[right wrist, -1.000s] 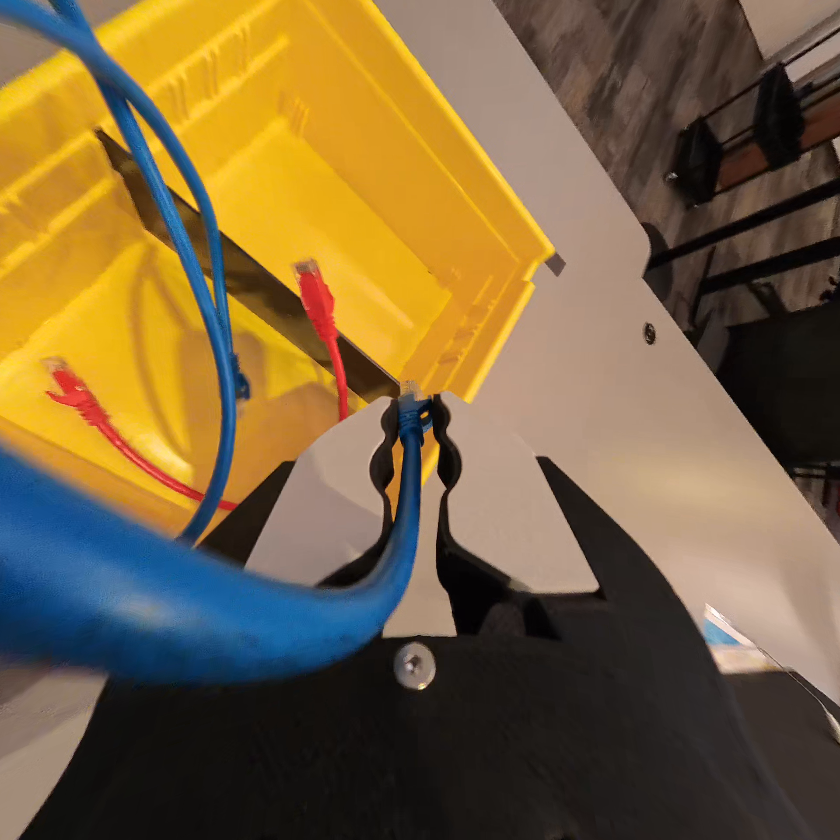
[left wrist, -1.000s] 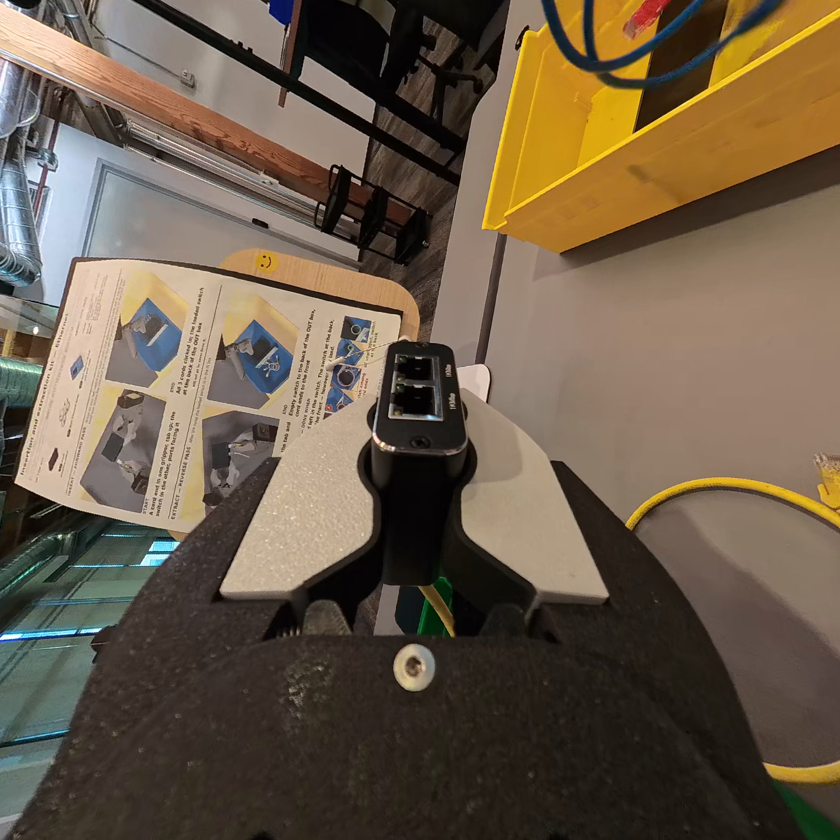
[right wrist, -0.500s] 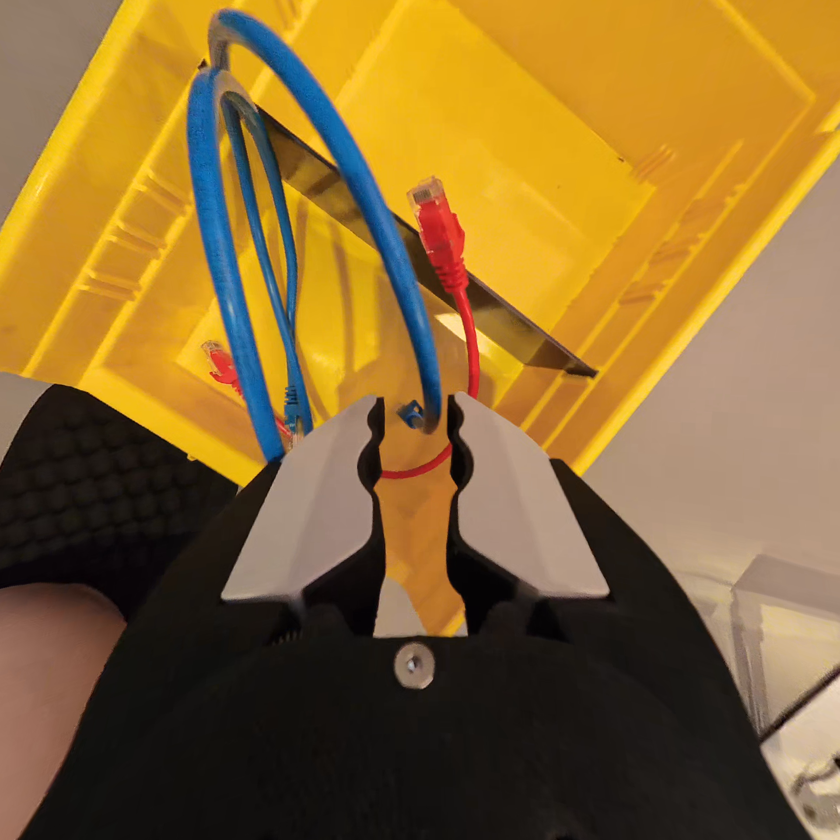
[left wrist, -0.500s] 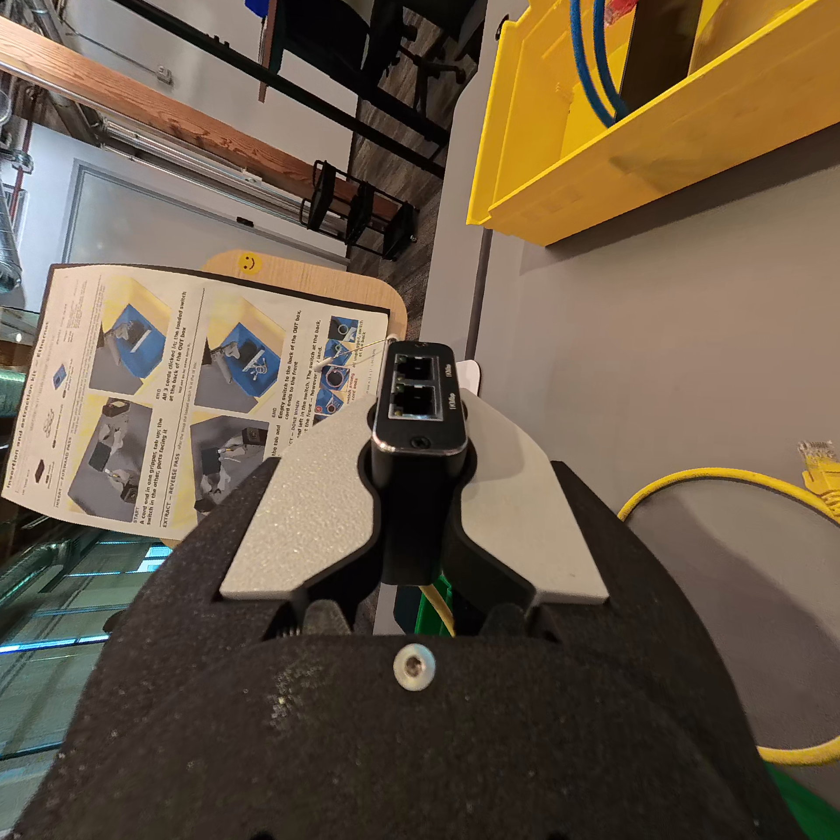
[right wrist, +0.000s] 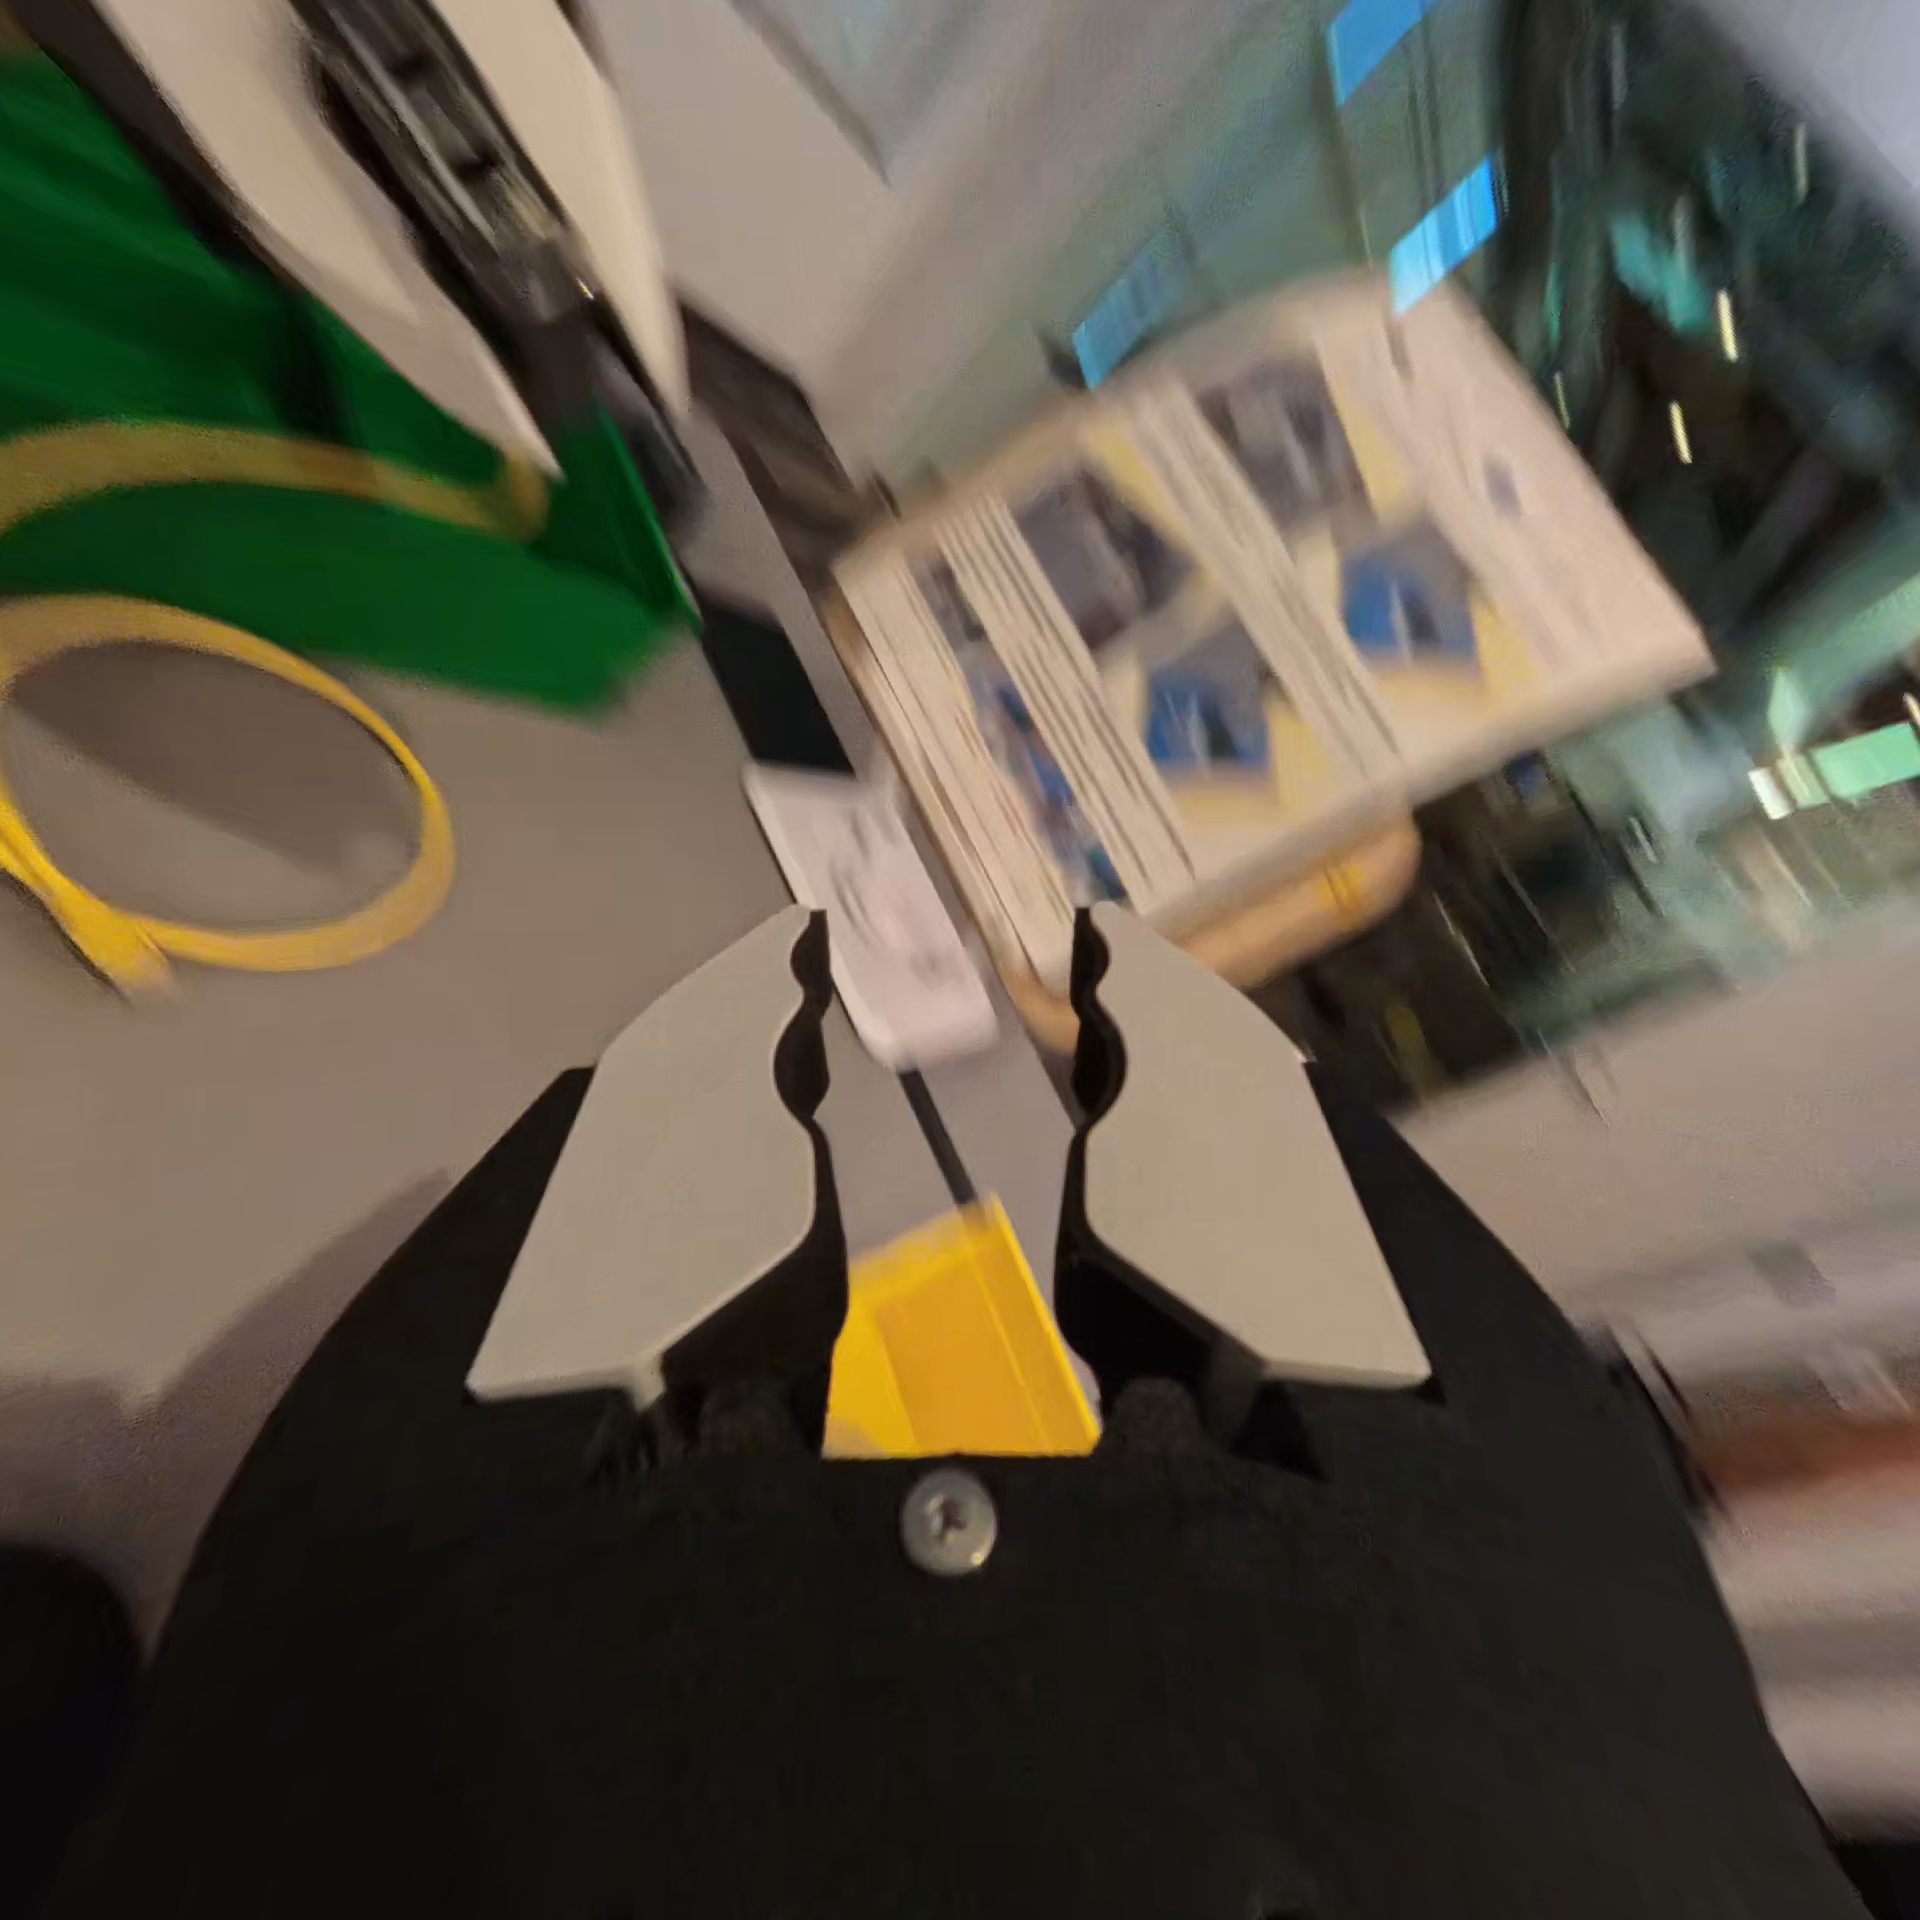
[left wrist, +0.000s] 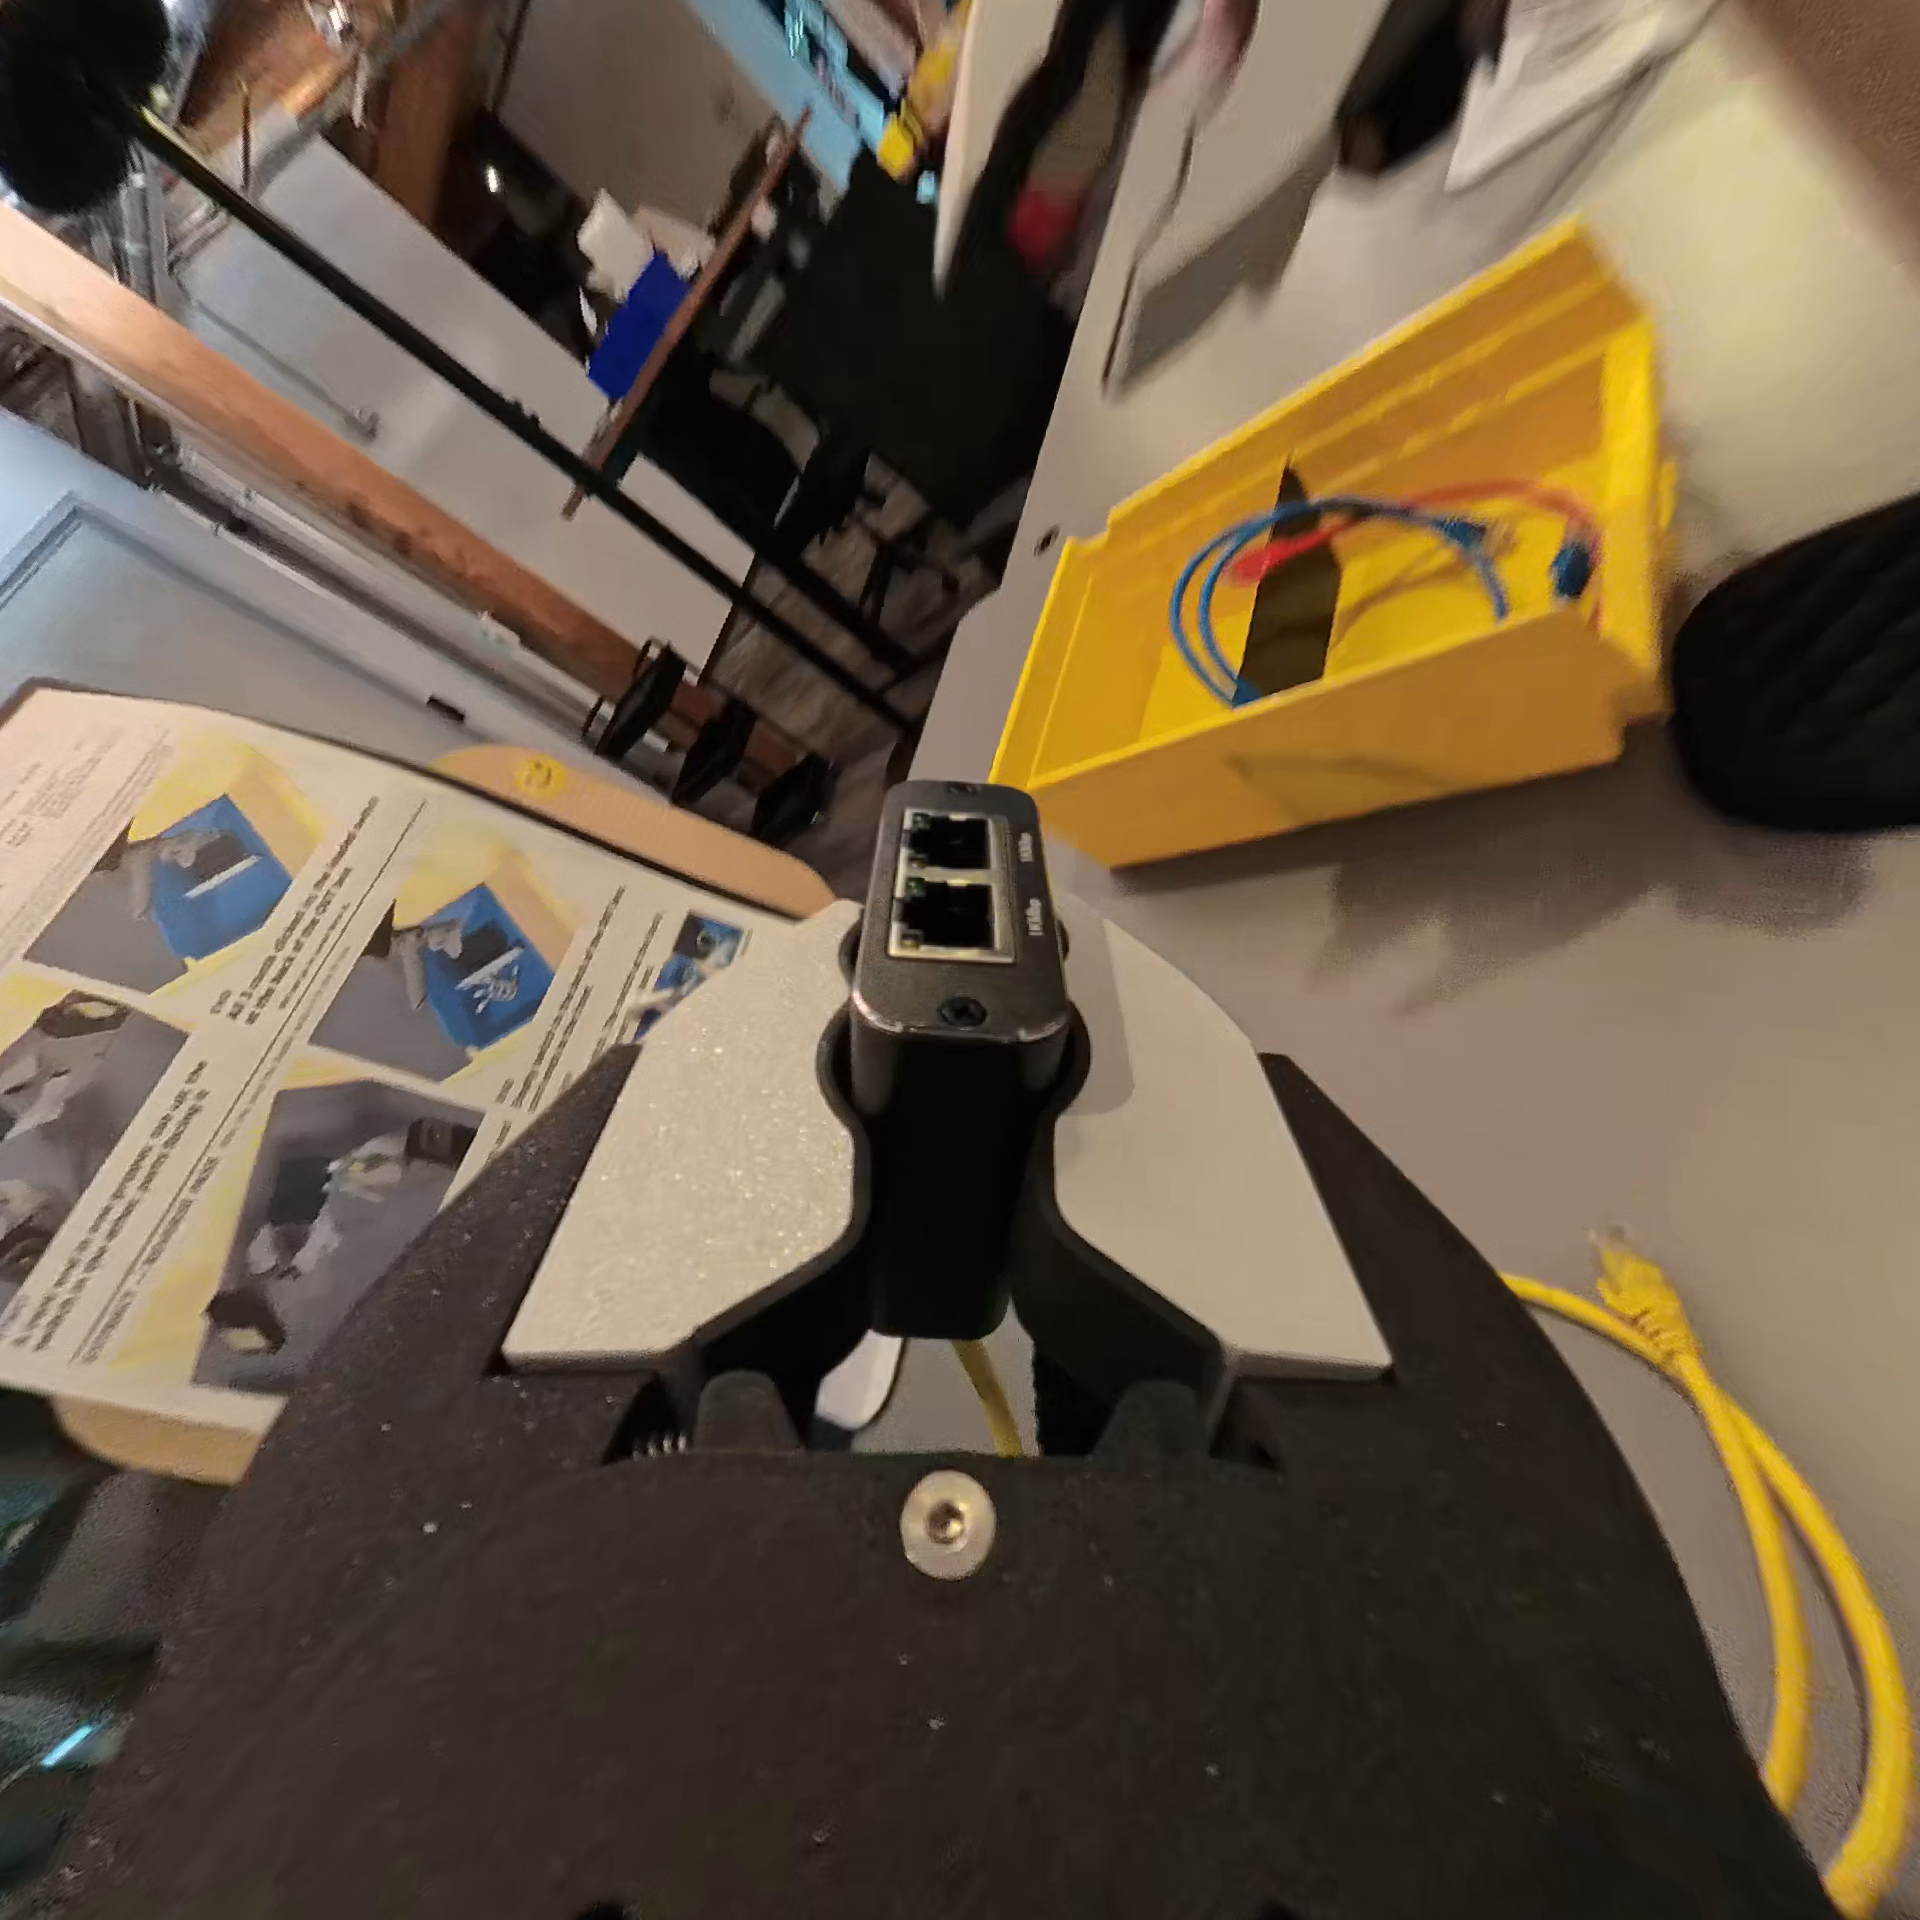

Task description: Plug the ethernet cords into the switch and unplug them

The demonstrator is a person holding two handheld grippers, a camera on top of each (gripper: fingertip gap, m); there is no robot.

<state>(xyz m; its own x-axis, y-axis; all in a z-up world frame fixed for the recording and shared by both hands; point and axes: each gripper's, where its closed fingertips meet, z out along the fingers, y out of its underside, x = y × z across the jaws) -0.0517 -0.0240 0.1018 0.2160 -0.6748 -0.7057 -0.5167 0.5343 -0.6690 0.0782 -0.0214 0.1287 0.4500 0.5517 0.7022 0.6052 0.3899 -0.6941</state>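
Note:
My left gripper is shut on the black switch, held upright with two empty ports facing me. A blue cord and a red cord lie in the yellow bin at the far right. A yellow cord lies on the grey table at the right. In the blurred right wrist view my right gripper is open and empty, and the yellow cord shows at its left.
An instruction sheet on a wooden board stands at the left; it also shows in the right wrist view. A green bin is at the upper left there. A dark object sits right of the yellow bin.
My right gripper let go of the blue cord into the yellow bin, opened wider and swung away fast toward the sheet. My left gripper pulled back from the bin with the switch.

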